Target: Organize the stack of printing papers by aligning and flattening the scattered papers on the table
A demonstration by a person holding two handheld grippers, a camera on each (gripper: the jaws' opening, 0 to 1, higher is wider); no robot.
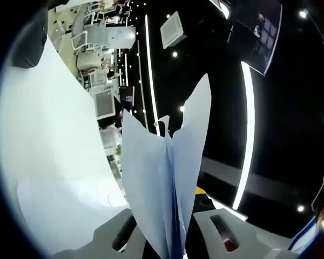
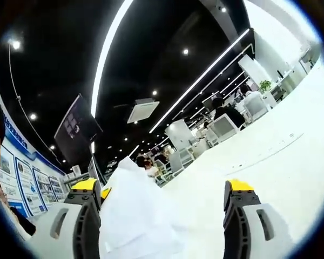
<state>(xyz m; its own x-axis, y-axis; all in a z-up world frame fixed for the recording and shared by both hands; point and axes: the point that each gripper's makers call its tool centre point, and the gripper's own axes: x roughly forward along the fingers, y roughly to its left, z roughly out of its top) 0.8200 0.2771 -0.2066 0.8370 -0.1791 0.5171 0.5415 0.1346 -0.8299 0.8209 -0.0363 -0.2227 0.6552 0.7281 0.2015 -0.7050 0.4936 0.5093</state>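
Papers (image 1: 170,183) stand edge-up, pinched in my left gripper (image 1: 173,232), presumably for squaring the edges, while my right gripper (image 2: 162,213) sits spread beside the sheets (image 2: 135,216).

The papers (image 1: 167,189) stand up between the left gripper (image 1: 170,237) jaws and fill that gap. In the right gripper view, papers (image 2: 137,216) crowd the left jaw; the white table (image 2: 291,156) beyond lies bare.
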